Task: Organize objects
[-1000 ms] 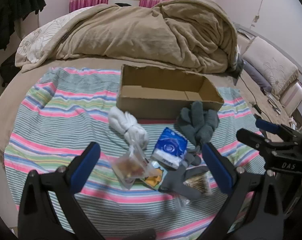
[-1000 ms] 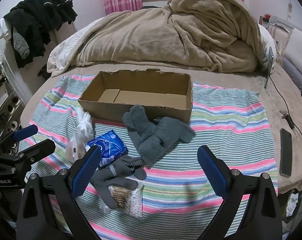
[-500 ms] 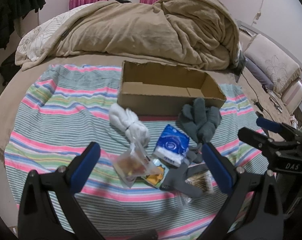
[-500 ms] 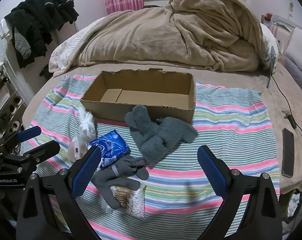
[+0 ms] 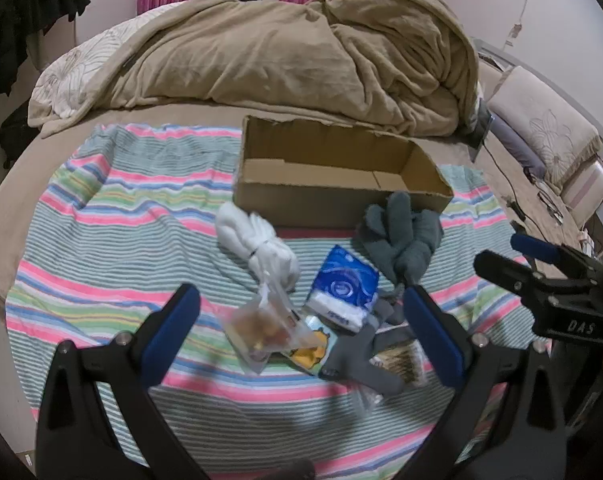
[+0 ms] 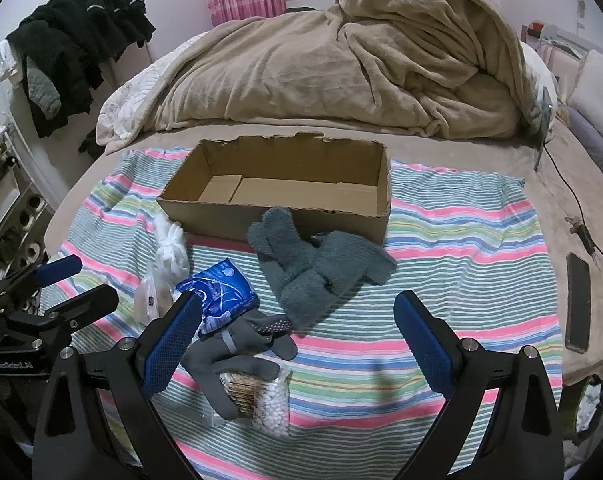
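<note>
— Our left gripper (image 5: 301, 320) and right gripper (image 6: 297, 328) are both wide open and hold nothing.

— Yes. The gray socks (image 6: 317, 256) lie beside the cardboard box (image 6: 277, 208), which has nothing inside. We think the first pick comes next.

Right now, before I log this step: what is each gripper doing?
Left gripper: open, holding nothing, above the small items.
Right gripper: open, holding nothing, above the striped cloth.
</note>
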The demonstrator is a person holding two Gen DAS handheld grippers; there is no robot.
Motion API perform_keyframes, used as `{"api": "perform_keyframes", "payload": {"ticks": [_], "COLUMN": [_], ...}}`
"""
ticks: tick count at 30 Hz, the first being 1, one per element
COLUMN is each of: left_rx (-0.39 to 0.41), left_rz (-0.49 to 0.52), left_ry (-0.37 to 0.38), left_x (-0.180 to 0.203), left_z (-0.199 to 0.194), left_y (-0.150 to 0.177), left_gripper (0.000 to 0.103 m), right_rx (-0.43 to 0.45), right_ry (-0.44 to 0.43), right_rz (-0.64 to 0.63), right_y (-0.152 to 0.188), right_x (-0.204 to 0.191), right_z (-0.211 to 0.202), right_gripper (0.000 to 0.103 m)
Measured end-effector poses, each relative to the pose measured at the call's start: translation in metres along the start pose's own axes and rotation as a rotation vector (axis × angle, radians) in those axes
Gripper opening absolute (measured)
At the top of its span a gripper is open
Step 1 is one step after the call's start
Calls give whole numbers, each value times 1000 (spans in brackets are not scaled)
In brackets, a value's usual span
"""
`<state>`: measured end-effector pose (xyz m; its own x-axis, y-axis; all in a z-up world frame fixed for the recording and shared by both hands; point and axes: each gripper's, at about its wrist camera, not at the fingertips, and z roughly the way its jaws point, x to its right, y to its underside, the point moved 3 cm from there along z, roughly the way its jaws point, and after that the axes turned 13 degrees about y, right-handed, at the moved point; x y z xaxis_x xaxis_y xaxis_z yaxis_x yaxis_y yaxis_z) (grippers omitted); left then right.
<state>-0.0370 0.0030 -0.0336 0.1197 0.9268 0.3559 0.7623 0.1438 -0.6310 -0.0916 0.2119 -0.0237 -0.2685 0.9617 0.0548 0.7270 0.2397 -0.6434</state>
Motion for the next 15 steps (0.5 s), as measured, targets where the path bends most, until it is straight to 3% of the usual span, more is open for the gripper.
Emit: {"api": "perform_keyframes", "payload": {"ticks": [15], "left_rx": [-10], "left_rz": [-17], "left_ry": [11], "left_x": [-6], "left_z": [9], "left_y": [-4], "left_gripper": [102], "right_rx": [-9], "right_ry": [5], "right_rz": [5], "right_y": [-4], "right_x": [4], "right_z": [9], "right_gripper": [98]}}
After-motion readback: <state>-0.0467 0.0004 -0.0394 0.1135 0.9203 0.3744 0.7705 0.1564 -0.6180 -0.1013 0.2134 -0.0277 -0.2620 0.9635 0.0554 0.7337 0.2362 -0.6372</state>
